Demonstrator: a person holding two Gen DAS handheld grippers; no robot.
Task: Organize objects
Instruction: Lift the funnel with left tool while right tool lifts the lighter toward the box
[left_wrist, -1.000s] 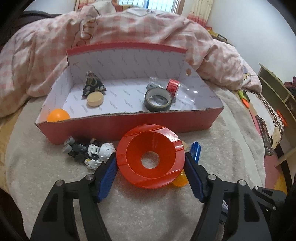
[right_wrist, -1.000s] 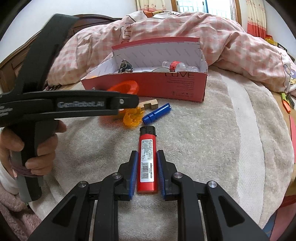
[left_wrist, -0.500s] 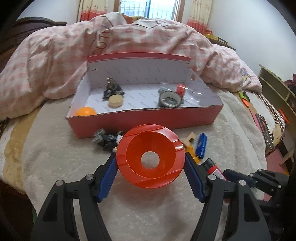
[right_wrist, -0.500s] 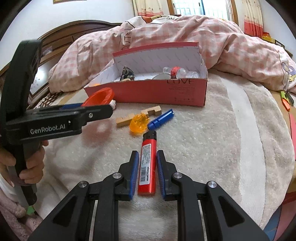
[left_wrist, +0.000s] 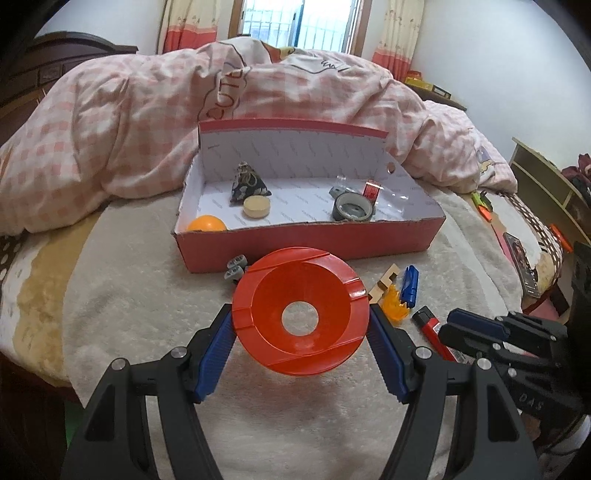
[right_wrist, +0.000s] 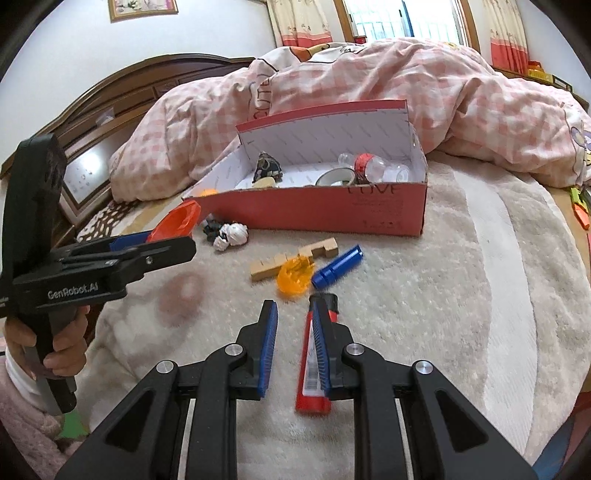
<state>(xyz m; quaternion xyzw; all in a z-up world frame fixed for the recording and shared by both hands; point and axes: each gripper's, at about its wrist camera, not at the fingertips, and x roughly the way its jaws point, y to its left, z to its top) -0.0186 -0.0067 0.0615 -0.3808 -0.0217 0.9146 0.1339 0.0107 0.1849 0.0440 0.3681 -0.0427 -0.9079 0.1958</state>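
**A:** Left wrist view first: which step is this?

**B:** Carrying, I'd say. The left gripper (left_wrist: 300, 314) has its fingers clamped on the rim of the red funnel (left_wrist: 332, 295), which sits squarely between them. The red box (left_wrist: 306, 251) lies ahead, beyond the fingertips.

**A:** And next?

**B:** Probably bring the funnel forward over the near wall, then let go inside.

**A:** The other hand?

**B:** The right gripper (right_wrist: 292, 306) has its fingers narrowly apart and clamps nothing. The red lighter (right_wrist: 312, 400) lies on the bed (right_wrist: 461, 295) along the inner face of the right-hand finger, clear of the left-hand one. It needs centring before closing.
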